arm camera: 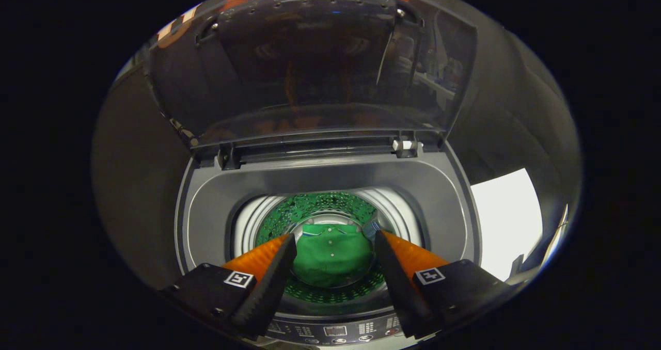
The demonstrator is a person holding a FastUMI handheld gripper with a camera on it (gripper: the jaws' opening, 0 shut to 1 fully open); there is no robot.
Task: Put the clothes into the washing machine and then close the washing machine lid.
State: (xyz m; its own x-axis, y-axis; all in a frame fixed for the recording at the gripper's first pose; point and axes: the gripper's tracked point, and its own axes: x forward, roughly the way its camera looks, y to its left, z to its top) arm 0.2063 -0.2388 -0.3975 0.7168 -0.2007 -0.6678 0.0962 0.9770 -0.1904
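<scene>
A grey top-loading washing machine stands below me with its dark see-through lid raised upright at the back. Down in the steel drum lies a green buttoned garment, lit green all around. My gripper hovers over the machine's front edge, open, its orange and black fingers spread wide apart. The garment shows far below, between the two fingers, and nothing is held in them.
The control panel with buttons runs along the machine's front, just under the fingers. Two lid hinges sit at the back rim. A bright white surface lies to the right of the machine. Black cloth walls surround it.
</scene>
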